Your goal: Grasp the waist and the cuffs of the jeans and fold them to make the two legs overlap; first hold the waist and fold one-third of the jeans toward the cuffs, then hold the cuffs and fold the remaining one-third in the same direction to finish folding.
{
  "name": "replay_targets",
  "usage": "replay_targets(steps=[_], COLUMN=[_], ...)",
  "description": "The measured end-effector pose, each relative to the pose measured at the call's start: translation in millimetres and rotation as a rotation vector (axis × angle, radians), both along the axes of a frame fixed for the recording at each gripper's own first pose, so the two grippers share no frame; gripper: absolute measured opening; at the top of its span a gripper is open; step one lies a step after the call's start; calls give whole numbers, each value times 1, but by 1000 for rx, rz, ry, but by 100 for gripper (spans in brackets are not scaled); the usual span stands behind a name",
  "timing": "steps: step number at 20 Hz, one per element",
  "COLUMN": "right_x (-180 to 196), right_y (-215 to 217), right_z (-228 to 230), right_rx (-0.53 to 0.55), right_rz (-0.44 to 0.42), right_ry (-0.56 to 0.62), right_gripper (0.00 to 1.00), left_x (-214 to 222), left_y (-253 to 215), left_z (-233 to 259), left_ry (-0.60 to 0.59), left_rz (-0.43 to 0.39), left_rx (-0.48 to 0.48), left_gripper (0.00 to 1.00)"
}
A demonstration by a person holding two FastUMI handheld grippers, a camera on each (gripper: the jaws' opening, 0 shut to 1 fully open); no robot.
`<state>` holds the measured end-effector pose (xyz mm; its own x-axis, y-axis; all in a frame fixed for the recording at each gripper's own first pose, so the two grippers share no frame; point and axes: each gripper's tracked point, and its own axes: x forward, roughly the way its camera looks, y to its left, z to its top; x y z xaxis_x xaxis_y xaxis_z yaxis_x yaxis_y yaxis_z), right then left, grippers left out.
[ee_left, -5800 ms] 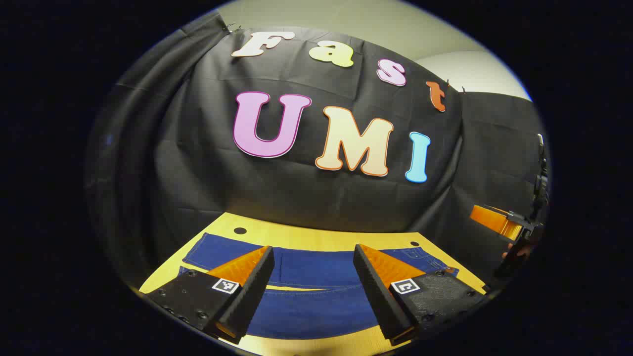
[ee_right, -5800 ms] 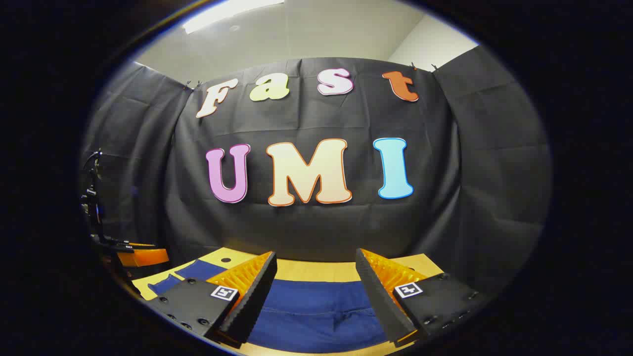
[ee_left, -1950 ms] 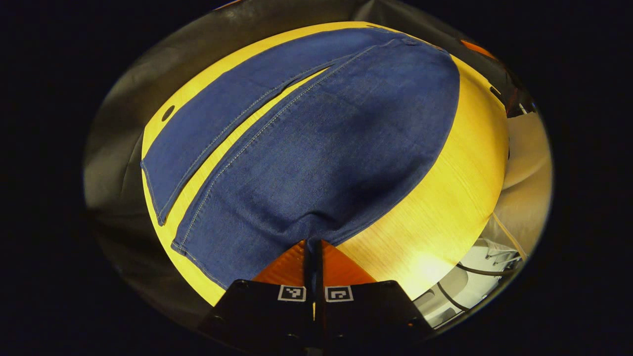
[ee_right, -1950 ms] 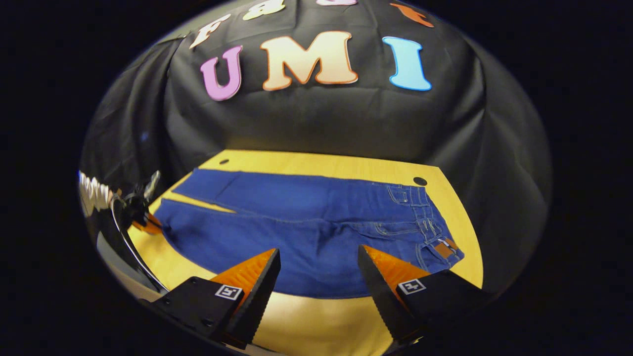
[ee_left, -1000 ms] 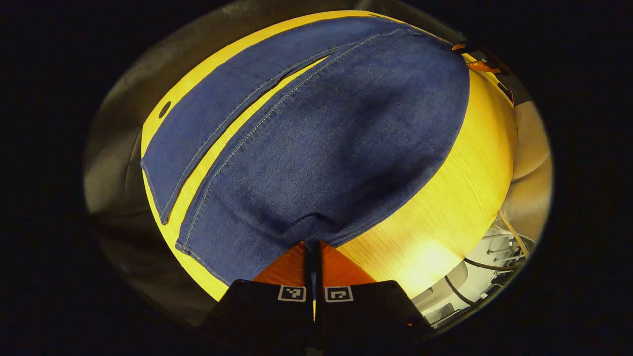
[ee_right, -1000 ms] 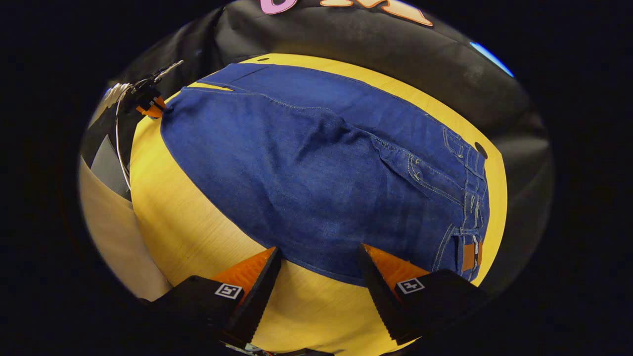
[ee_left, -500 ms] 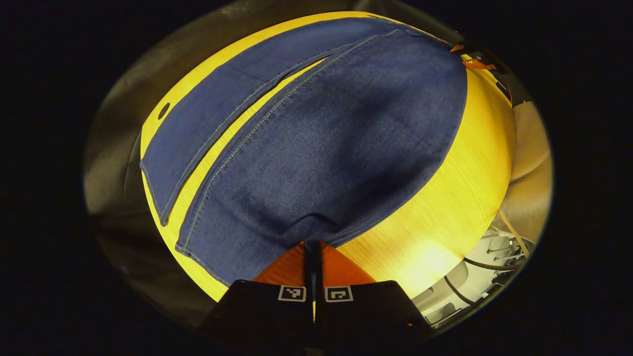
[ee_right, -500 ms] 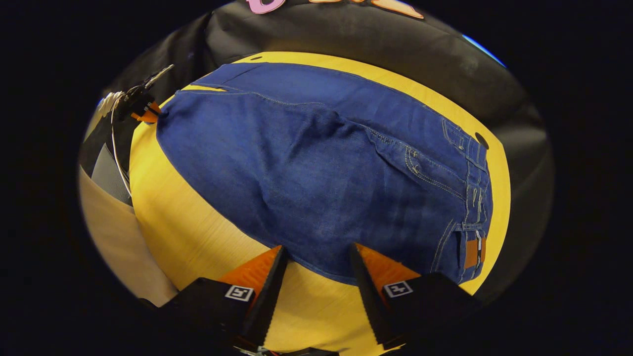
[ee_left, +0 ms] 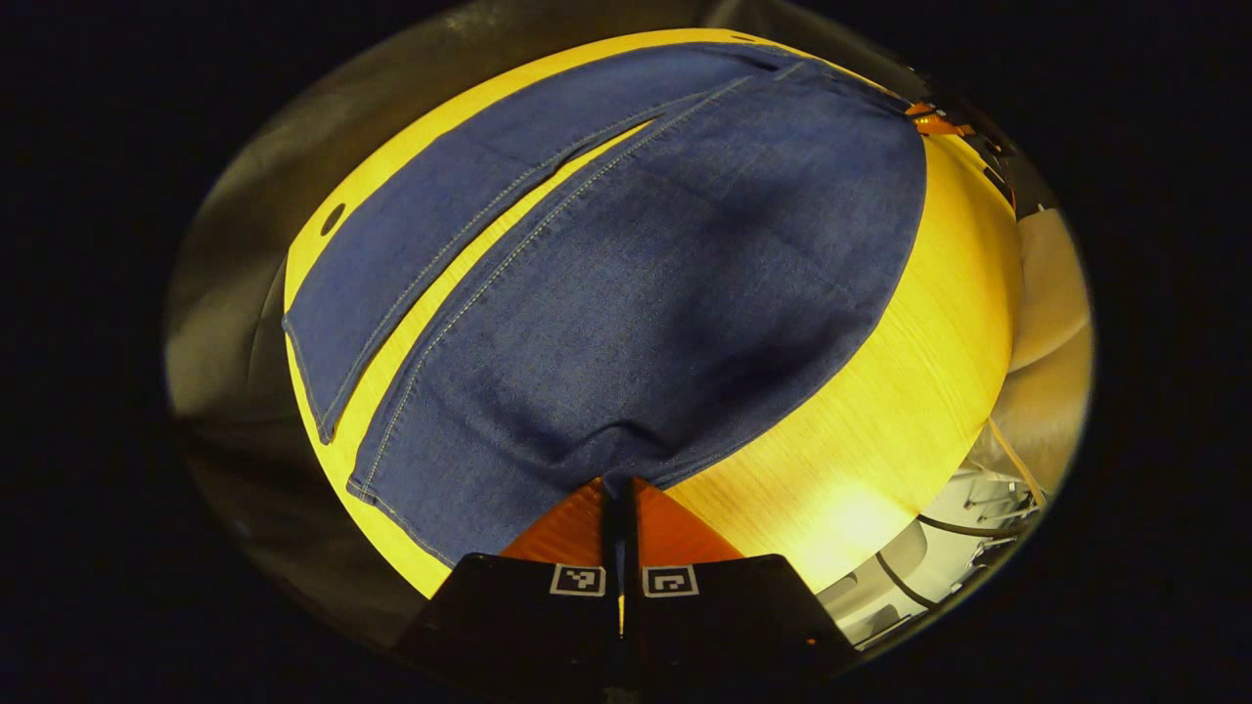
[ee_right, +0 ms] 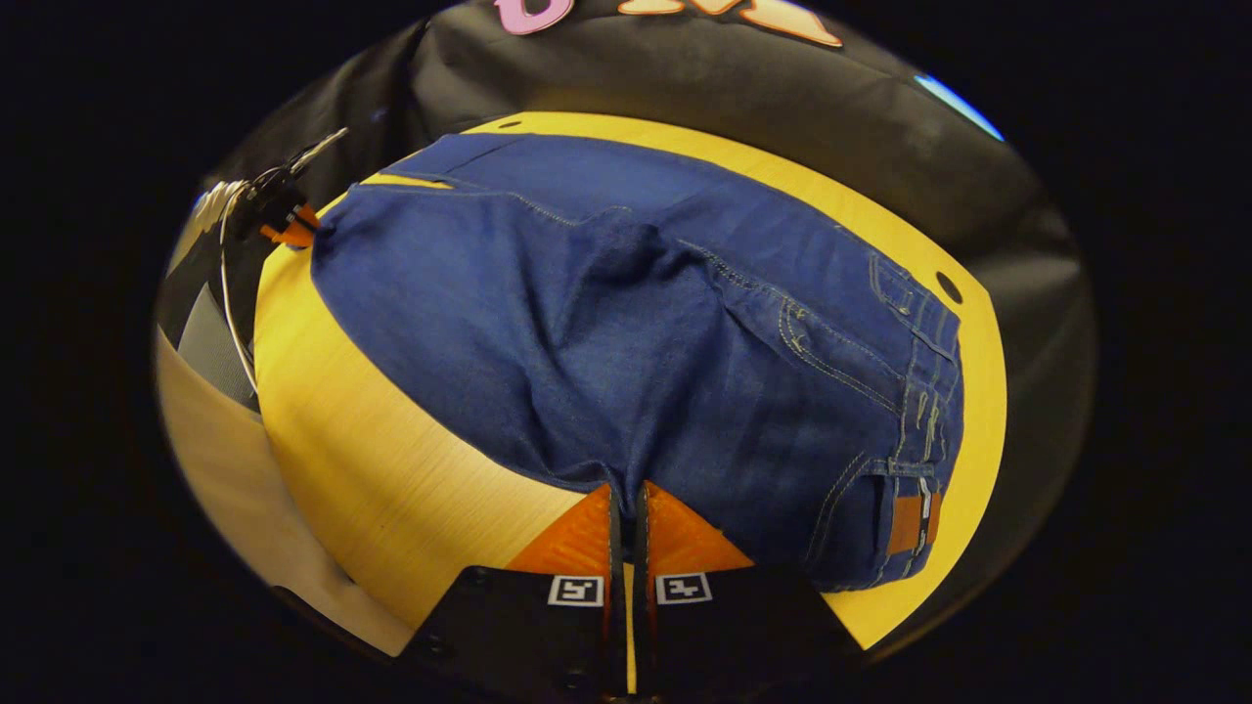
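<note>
Denim jeans (ee_right: pixel 626 332), near edge pinched by left gripper (ee_left: pixel 620 481) and right gripper (ee_right: pixel 626 489); thin bites may slip when lifted.

In the left gripper view the jeans (ee_left: pixel 626 293) hide the surface (ee_left: pixel 880 411) beneath them, and their waist end is too dim to make out. The denim edge vanishes between the closed jaws. In the right gripper view the far gripper (ee_right: pixel 279 210) is small and unclear.
</note>
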<state>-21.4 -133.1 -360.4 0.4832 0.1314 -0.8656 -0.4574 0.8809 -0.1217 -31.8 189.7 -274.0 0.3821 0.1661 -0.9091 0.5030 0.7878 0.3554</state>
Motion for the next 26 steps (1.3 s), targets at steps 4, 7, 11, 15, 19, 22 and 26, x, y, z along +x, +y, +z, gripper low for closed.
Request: replay_targets(steps=[4, 7, 11, 15, 19, 22, 26], right_x=[-4, -4, -4, 18, 54, 81, 124], right_y=[-1, -1, 0, 12, 17, 20, 22], right_z=[1, 5, 13, 58, 107, 132, 156], right_rx=[-13, -41, -87, -49, -44, -9, -6], right_rz=[-144, -243, -414, -563, -592, -635, -644], right_ry=[-45, -82, -129, -276, -404, -473, -584], right_gripper=[3, 3, 3, 3, 3, 3, 2], left_x=[2, 3, 11, 22, 42, 68, 134], left_y=[-1, 2, -5, -6, -13, -15, -2], left_z=[1, 4, 14, 66, 141, 189, 223], left_ry=[-85, -218, -431, -645, -806, -867, -930], left_rz=[17, 90, 283, 427, 470, 465, 445], left_rx=[-8, -34, -156, -232, -270, -263, -194], left_gripper=[0, 0, 0, 0, 0, 0, 0])
